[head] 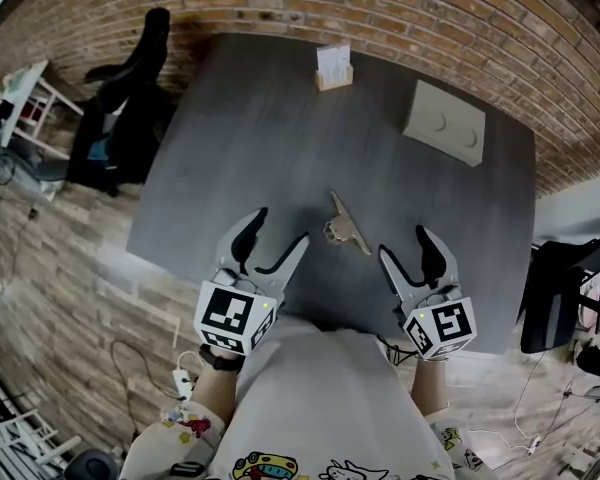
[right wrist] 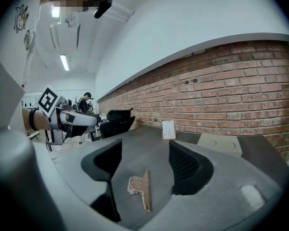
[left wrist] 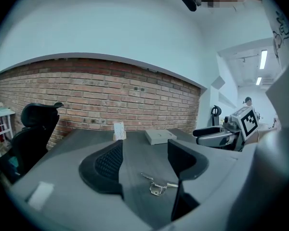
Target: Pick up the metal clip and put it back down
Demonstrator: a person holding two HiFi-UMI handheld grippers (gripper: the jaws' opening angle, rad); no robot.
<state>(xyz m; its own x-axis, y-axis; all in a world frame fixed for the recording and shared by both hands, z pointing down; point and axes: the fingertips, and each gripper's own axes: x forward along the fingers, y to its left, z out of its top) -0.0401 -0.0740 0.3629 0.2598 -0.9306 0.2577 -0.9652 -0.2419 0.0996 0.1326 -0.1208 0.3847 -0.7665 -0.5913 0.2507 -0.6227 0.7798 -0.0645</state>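
Bare metal clip [head: 346, 230] lies flat on the dark grey table [head: 240, 138], low in the middle of the head view. It is between the left gripper [head: 280, 226] and right gripper [head: 404, 240] and touches neither. Both have their jaws apart with nothing in them, and they are probably angled inward so either could reach the clip. Its long bar runs from upper left to lower right. The handle tab seems to jut lower left, though the view is small.
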